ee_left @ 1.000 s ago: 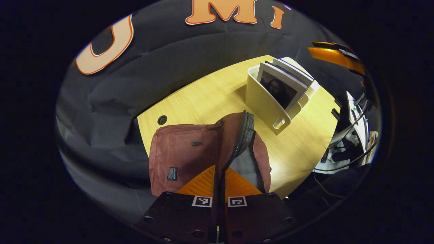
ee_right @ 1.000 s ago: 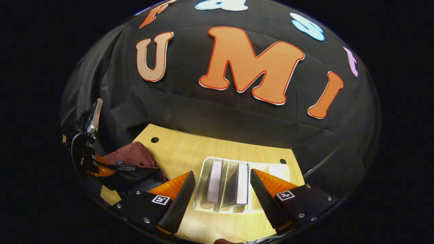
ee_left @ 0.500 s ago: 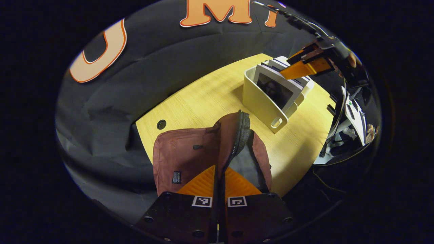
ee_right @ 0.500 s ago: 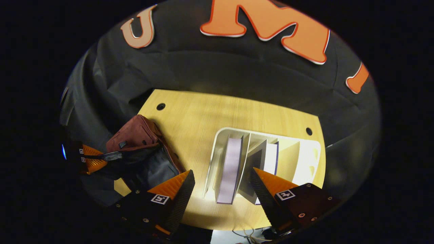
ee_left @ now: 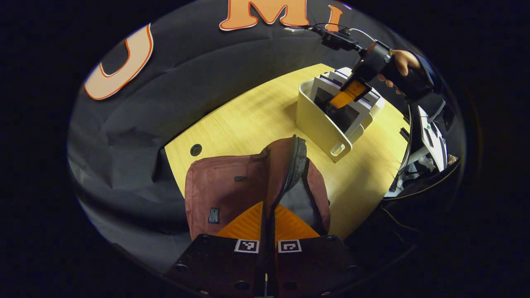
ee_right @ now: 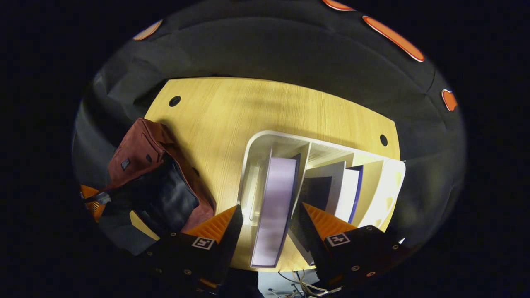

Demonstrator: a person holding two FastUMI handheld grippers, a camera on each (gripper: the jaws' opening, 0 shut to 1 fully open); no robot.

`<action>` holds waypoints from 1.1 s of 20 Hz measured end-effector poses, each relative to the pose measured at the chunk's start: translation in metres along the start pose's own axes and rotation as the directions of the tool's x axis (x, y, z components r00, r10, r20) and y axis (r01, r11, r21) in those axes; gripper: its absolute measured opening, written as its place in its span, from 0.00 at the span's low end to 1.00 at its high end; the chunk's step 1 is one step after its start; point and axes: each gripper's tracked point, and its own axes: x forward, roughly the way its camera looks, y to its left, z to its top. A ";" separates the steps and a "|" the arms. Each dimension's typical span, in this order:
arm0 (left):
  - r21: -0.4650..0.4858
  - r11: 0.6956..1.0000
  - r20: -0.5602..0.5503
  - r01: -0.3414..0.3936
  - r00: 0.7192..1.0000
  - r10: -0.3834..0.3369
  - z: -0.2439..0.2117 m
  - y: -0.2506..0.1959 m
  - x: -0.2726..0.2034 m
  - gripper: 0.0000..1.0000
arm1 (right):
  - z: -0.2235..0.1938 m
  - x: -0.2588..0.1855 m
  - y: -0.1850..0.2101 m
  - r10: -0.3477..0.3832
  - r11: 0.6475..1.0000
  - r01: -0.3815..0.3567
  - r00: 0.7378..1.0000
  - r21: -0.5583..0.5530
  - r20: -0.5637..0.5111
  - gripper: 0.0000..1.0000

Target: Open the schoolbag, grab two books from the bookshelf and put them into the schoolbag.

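straddling the front book (ee_right: pixel 275 207), the right hand-held gripper (ee_right: pixel 269 225) sits with its jaws spread wide, one finger on each side of the book's top edge and neither pressing on it, so nothing is gripped. the book stands upright in the first slot of the white bookshelf (ee_right: pixel 323 142) on the worktop (ee_right: pixel 256 103), long axis running straight away from the gripper, pale page edge up with a thin dark cover. a second book (ee_right: pixel 345 188) leans one slot over. right hand is clearly the nearer one; the left hand-held gripper (ee_left: pixel 268 215) is clamped on the zipper rim of the maroon schoolbag (ee_left: pixel 223 190), holding the mouth open (dark lining shows inside). schoolbag lies beside the bookshelf, apart from it. likely next: close on the book, lift.
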 end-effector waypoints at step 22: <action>0.018 1.000 0.024 0.015 1.000 -0.015 -0.003 -0.001 0.000 0.02 | -0.017 -0.105 -0.020 0.088 0.976 -0.100 0.994 0.192 0.070 0.37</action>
